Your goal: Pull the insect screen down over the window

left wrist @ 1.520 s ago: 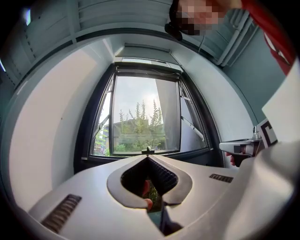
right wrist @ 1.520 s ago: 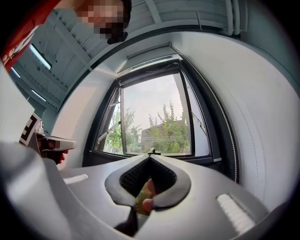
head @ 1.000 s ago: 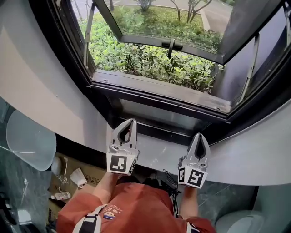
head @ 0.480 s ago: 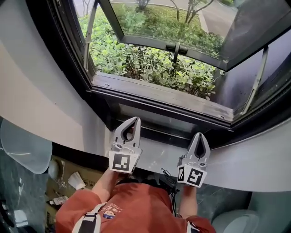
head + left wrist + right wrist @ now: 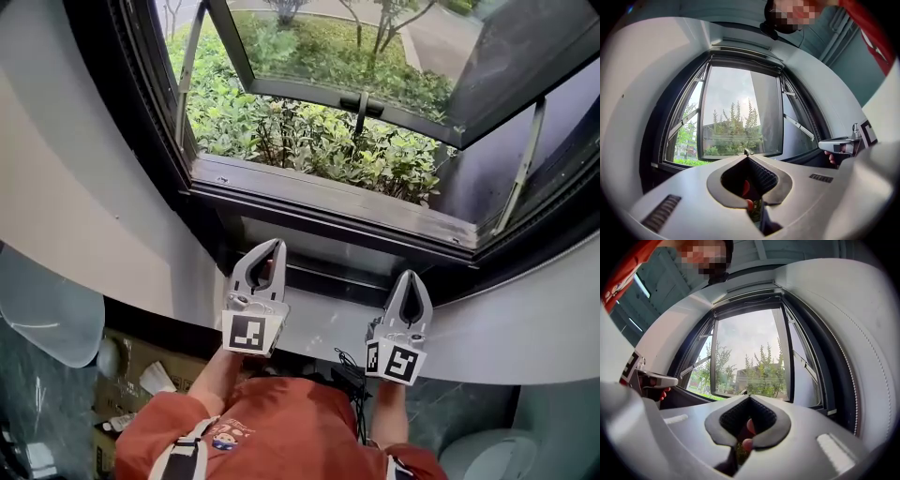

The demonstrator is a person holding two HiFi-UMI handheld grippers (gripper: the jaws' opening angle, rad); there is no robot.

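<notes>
The window (image 5: 328,202) has its sash (image 5: 347,56) pushed outward, the handle (image 5: 361,101) on the sash's lower rail. No screen covers the opening. A dark bar (image 5: 745,50) runs along the top of the frame. My left gripper (image 5: 275,246) is shut and empty, pointing at the sill from just inside the ledge. My right gripper (image 5: 412,277) is level with it to the right, also shut with nothing in it. In the left gripper view the closed tips (image 5: 747,156) aim at the open sash, as do the right gripper's (image 5: 749,397).
A white curved ledge (image 5: 506,337) wraps below the dark frame. Green shrubs (image 5: 309,141) lie outside. On the floor at lower left are a cardboard box (image 5: 131,375) of small items and a pale rounded object (image 5: 47,319). A white basin (image 5: 487,455) is at lower right.
Both grippers have edged a little toward the window, still shut and empty. The head view has shifted slightly, showing more of the frame's left side.
</notes>
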